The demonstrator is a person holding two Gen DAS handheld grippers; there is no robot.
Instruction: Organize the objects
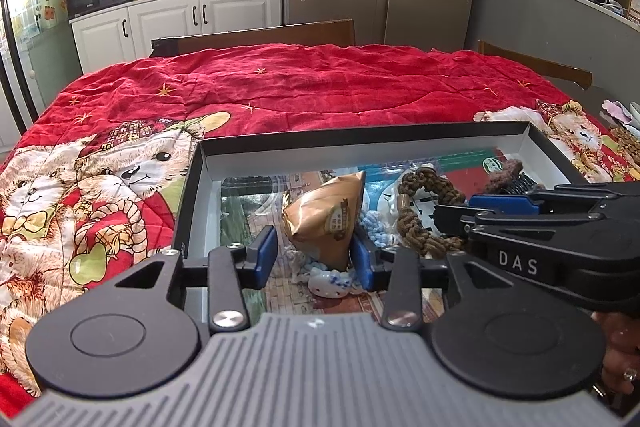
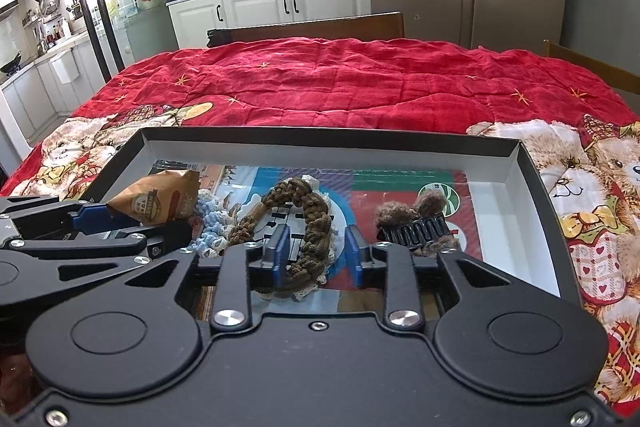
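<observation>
My left hand-held gripper [image 1: 314,254] stands released around the brown snack packet [image 1: 326,213], pads just beside it, not pressing. My right hand-held gripper [image 2: 317,254] is also released, the brown braided bracelet [image 2: 310,227] lying loose between its fingers. Both sit in the shallow box [image 2: 336,137] on the red-quilted tabletop [image 2: 340,83]; a furry hair clip [image 2: 416,223] lies farther right.

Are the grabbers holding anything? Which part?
Nothing. The left gripper is open around the snack packet's bottom end. The right gripper is open around the bracelet's near side.
</observation>
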